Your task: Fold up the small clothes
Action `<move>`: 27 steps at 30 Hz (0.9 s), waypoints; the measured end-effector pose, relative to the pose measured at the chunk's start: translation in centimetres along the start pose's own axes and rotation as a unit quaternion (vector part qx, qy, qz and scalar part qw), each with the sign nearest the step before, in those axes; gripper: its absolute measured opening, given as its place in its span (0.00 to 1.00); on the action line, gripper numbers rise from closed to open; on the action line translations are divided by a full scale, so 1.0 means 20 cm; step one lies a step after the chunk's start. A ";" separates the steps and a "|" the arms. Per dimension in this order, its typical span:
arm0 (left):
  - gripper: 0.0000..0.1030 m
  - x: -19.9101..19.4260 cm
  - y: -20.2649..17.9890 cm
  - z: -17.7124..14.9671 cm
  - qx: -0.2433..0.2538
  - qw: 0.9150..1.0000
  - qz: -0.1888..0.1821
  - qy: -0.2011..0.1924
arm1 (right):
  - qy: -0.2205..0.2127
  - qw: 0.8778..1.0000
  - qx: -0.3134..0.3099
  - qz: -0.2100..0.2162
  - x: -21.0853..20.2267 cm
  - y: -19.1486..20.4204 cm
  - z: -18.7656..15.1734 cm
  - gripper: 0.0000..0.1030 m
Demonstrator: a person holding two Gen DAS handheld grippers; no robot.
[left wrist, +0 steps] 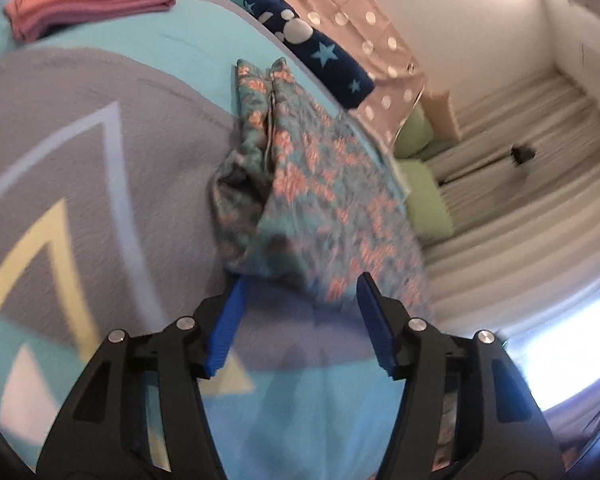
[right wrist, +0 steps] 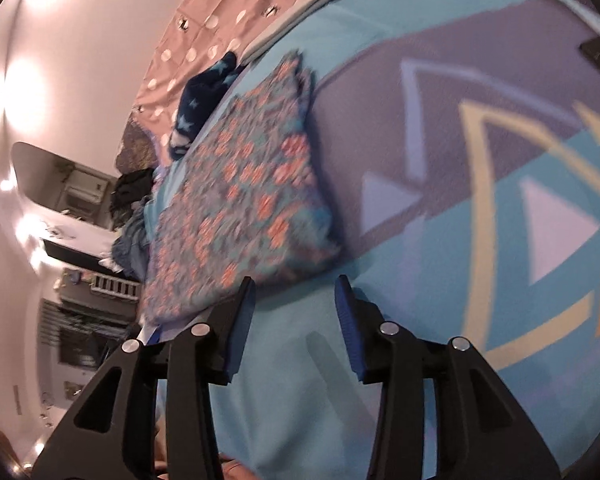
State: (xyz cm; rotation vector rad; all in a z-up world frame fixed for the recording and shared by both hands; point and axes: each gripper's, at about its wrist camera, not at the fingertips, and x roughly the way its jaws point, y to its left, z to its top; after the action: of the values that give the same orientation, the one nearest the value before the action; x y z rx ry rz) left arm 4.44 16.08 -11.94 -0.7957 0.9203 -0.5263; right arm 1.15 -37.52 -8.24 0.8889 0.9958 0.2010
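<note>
Left wrist: floral garment (left wrist: 320,184) folded, soft, rumpled on geometric-print bedspread (left wrist: 80,160); left claw (left wrist: 300,284), right claw (right wrist: 296,288) both parted, empty.

Two wrist-mounted fisheye cameras look forward and downward along their grippers, close over a bed (left wrist: 100,128) with a patterned cover. The left view, past the left gripper (left wrist: 300,284), faces the floral garment (left wrist: 320,184) with the bed's edge and wall to its right. The right view, past the right gripper (right wrist: 296,286), meets the same garment (right wrist: 244,184) from the opposite side, wall to its left. Both share the garment, a navy star cloth (left wrist: 320,56) and the spotted fabric (left wrist: 364,12).
</note>
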 end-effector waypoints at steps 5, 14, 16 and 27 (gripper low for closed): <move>0.19 0.02 0.08 0.10 -0.075 0.996 -0.017 -0.051 | -0.004 1.000 0.012 0.028 0.06 0.02 -0.03 0.53; 0.08 -0.19 0.10 0.05 -0.064 0.993 -0.008 -0.094 | -0.011 0.999 0.016 0.029 0.07 0.04 -0.02 0.53; 0.26 -0.17 0.10 0.02 -0.062 0.995 -0.001 -0.079 | -0.013 0.999 0.016 0.026 0.08 0.04 -0.01 0.54; 0.47 0.06 0.01 0.00 -0.043 0.998 -0.028 -0.041 | -0.060 0.997 0.024 0.038 0.17 0.07 0.03 0.64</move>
State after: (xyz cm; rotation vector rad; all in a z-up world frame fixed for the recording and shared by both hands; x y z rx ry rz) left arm 5.09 15.40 -12.70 -0.9170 0.8510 -0.5024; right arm 3.74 -35.12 -9.19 0.9736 0.8595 0.1872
